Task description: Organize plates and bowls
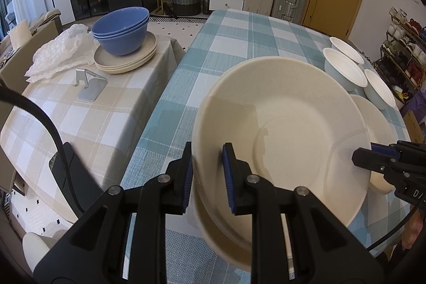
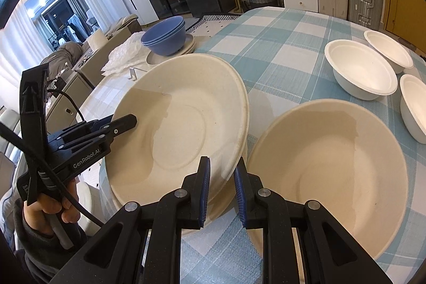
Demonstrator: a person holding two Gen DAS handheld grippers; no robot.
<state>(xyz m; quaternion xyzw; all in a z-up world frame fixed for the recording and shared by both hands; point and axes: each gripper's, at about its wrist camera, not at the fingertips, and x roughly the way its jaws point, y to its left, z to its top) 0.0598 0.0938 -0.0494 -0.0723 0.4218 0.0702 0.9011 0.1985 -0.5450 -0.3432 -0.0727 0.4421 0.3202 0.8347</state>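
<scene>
A wide cream plate (image 1: 282, 129) (image 2: 186, 119) hangs tilted over the blue-checked table (image 1: 239, 31). My left gripper (image 1: 208, 151) (image 2: 130, 121) is shut on its left rim. On the opposite rim my right gripper (image 2: 223, 164) (image 1: 358, 155) is shut too. Just beneath it the edge of another cream plate (image 2: 186, 228) shows. A further cream plate (image 2: 327, 177) (image 1: 372, 113) lies to the right. Three white bowls (image 2: 359, 68) (image 1: 343, 68) stand at the right side. Stacked blue bowls (image 1: 119, 28) (image 2: 165, 35) rest on a pile of cream plates (image 1: 125, 63) on the beige-checked table.
The beige table (image 1: 80, 124) also carries crumpled bubble wrap (image 1: 56, 55) and a metal stand (image 1: 90, 87). A black cable (image 1: 53, 129) hangs at the left. A person's hand (image 2: 53, 209) holds the left gripper. Drawers, suitcases and a basket line the far wall.
</scene>
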